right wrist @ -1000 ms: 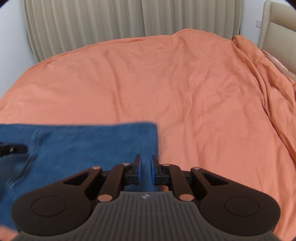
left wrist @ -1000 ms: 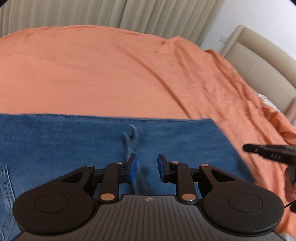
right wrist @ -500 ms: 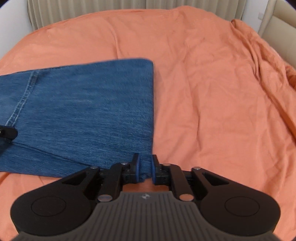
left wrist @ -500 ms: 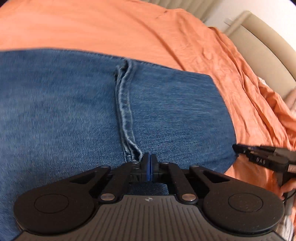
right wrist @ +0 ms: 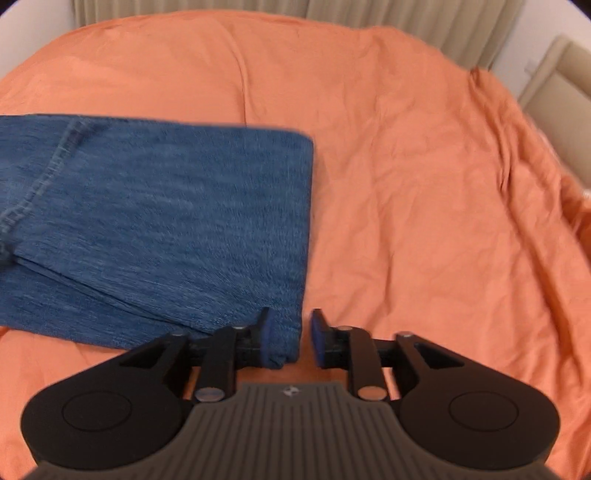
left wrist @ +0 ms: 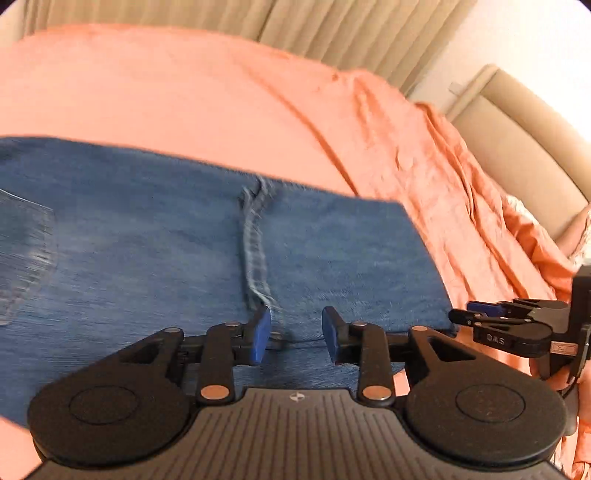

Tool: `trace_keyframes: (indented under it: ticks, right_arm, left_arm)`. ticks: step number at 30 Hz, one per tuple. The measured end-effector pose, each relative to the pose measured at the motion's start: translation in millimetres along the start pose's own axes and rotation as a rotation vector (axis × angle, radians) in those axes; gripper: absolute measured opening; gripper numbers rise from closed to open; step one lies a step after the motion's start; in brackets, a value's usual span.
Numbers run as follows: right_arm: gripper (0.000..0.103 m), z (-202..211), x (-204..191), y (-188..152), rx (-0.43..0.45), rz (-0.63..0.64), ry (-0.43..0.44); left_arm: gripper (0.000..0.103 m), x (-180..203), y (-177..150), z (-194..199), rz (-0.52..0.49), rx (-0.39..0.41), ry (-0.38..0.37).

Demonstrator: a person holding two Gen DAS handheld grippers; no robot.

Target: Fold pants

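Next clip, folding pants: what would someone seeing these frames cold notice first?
The folded blue jeans lying flat on the orange bedspread, which fills nearly all of both views. Next, both tools with jaws apart: the left gripper over the near edge of the denim by the stitched seam, and the right gripper at the jeans' near right corner. Beige curtains close off the background.

The pants [left wrist: 155, 254] lie flat on the bed [right wrist: 406, 184], the left gripper [left wrist: 295, 338] over their near edge, the right gripper [right wrist: 289, 339] at their near right corner, seemingly touching, with curtains [left wrist: 351, 33] behind and headboard [left wrist: 517, 122] right.
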State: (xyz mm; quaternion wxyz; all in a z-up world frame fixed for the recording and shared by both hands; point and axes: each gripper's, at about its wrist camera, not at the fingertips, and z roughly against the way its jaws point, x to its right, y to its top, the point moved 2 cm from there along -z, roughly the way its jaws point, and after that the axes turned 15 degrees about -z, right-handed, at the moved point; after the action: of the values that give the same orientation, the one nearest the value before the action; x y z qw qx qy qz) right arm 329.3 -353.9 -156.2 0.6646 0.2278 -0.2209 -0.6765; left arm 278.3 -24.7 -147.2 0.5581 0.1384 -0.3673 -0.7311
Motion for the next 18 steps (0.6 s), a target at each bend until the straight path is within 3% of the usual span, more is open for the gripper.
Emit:
trace_keyframes:
  ticks: [2, 9, 12, 15, 18]
  right_arm:
    - [0.041, 13.9, -6.6, 3.2, 0.023, 0.003, 0.045]
    - [0.047, 44.5, -68.4, 9.0, 0.075, 0.129, 0.158]
    - [0.048, 49.3, -99.2, 14.1, 0.110, 0.219, 0.190]
    - [0.048, 47.1, -131.2, 20.0, 0.121, 0.299, 0.185]
    - [0.048, 38.0, -159.2, 26.0, 0.115, 0.364, 0.120]
  left_arm:
    - [0.038, -11.7, -0.1, 19.1, 0.039, 0.048, 0.000]
    - [0.039, -58.9, -8.7, 77.5, 0.162, 0.174, 0.098]
    - [0.042, -84.2, -12.0, 95.7, 0.223, 0.180, 0.154]
    - [0.042, -116.9, -22.9, 116.8, 0.301, 0.205, 0.222]
    - [0.043, -152.2, -36.0, 135.3, 0.407, 0.244, 0.306]
